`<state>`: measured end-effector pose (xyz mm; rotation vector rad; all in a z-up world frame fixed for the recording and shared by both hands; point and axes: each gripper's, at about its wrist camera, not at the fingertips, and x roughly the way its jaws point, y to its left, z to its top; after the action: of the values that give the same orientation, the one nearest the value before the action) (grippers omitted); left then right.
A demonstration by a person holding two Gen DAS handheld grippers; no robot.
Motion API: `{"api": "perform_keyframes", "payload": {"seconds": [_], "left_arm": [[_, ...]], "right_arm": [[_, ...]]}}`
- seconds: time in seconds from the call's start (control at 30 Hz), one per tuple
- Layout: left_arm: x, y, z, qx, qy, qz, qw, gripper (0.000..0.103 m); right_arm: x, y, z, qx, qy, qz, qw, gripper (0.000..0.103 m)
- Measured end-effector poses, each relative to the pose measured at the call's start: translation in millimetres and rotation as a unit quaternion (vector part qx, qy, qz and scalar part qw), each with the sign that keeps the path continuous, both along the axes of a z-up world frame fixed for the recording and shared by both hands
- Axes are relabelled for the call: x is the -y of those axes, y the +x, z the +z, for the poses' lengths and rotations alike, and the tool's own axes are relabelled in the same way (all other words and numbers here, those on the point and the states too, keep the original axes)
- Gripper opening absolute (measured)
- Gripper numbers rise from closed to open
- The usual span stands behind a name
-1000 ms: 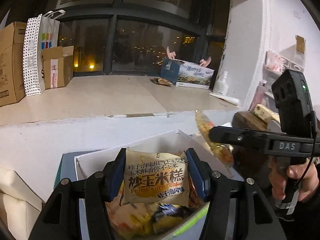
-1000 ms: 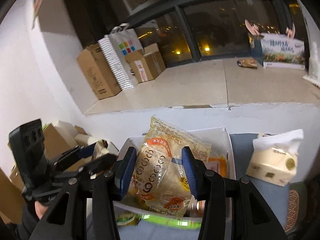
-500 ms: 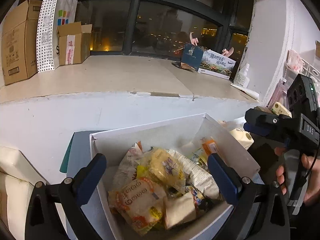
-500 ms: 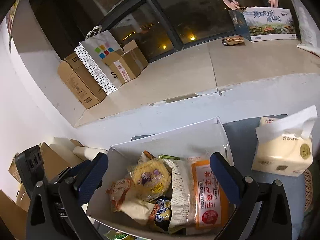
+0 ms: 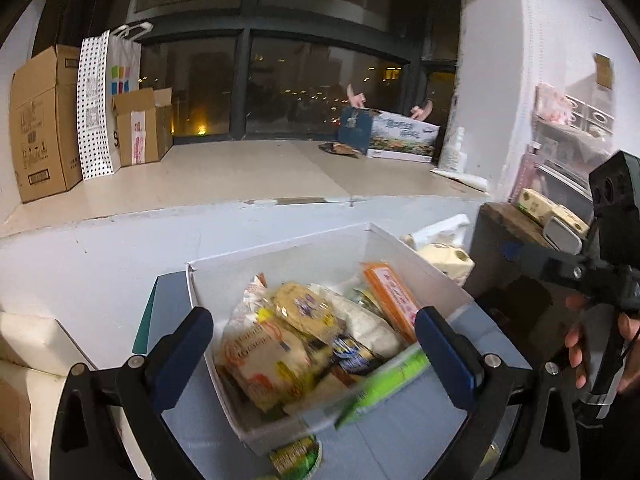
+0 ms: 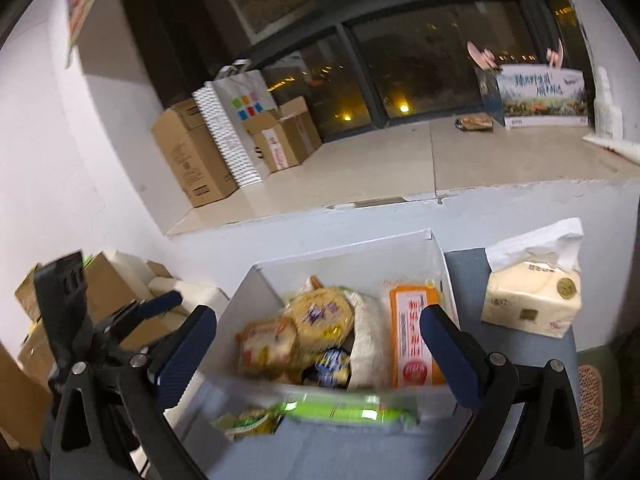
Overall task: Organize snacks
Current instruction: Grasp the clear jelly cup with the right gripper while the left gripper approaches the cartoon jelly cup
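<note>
A white cardboard box (image 5: 280, 264) (image 6: 344, 264) on a blue-grey table holds several snack packets, among them an orange pack (image 5: 394, 300) (image 6: 414, 340) and a round yellow cake pack (image 5: 306, 310) (image 6: 320, 316). A green packet (image 5: 384, 384) (image 6: 348, 412) lies outside the box at its near edge, with a small green-yellow packet (image 5: 296, 454) (image 6: 244, 422) beside it. My left gripper (image 5: 314, 354) is open and empty, above the box's near side. My right gripper (image 6: 318, 354) is open and empty, also above the near side. Each gripper shows in the other's view.
A tissue pack (image 6: 532, 296) (image 5: 444, 256) stands right of the box. Behind is a wide window ledge with cardboard boxes (image 5: 40, 120), a dotted paper bag (image 5: 104, 104) and a printed carton (image 5: 396, 136). Cardboard boxes (image 6: 104, 288) stand left of the table, shelves (image 5: 568, 148) at right.
One second ago each gripper was shut on a snack packet over the box. Both opened and the packets now lie in the box. Both grippers have since pulled back slightly.
</note>
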<state>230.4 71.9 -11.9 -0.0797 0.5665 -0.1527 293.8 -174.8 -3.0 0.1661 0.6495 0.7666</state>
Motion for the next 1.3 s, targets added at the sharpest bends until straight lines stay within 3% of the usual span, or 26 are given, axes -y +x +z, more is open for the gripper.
{"api": "perform_keyframes", "payload": {"seconds": [0.23,0.4,0.73,0.87,0.97,1.0,1.03,1.07,1.1,1.13,1.3], "left_arm": [[12.1,-63.0,-1.9,0.014,0.004,-0.01,0.9999,0.103],[14.4,-103.9,-21.4,0.0,0.001,-0.006,1.0,0.103],[23.6,-160.1,-72.1,-0.042,0.0,0.0,0.9991,0.103],[21.0,-164.7,-88.9,-0.061,-0.006,0.007,0.9981,0.103],[16.5,-163.9,-98.8,-0.072,-0.014,0.014,0.9972,0.103],[14.5,-163.6,-100.9,-0.074,-0.016,0.015,0.997,0.103],[12.4,-162.3,-102.5,-0.075,-0.018,0.017,0.9968,0.103],[10.2,-160.4,-104.3,-0.078,-0.019,0.019,0.9966,0.103],[7.6,-157.9,-106.1,-0.079,-0.021,0.022,0.9964,0.103],[5.1,-155.2,-107.5,-0.082,-0.022,0.026,0.9961,0.103],[-3.1,-139.7,-116.8,-0.098,-0.033,0.028,0.9942,0.103]], "right_arm": [[34.0,-85.3,-13.0,0.049,-0.025,0.002,0.998,0.103],[47.8,-122.7,-47.8,0.041,-0.057,-0.013,0.997,0.103],[31.6,-133.3,-146.1,-0.035,-0.174,-0.015,0.984,0.103],[23.7,-134.8,-162.3,-0.03,-0.206,-0.009,0.978,0.103],[18.2,-128.3,-172.0,-0.051,-0.22,-0.005,0.974,0.103],[17.6,-126.1,-174.8,-0.057,-0.222,-0.004,0.973,0.1],[17.4,-124.6,-177.0,-0.059,-0.22,0.0,0.974,0.086],[16.2,-124.3,-177.9,-0.061,-0.22,0.002,0.973,0.062],[15.2,-124.6,-178.9,-0.058,-0.233,-0.009,0.971,0.049],[15.7,-125.2,-177.4,-0.049,-0.245,-0.02,0.968,0.043],[24.4,-128.2,-168.5,-0.06,-0.212,-0.012,0.975,0.037]]}}
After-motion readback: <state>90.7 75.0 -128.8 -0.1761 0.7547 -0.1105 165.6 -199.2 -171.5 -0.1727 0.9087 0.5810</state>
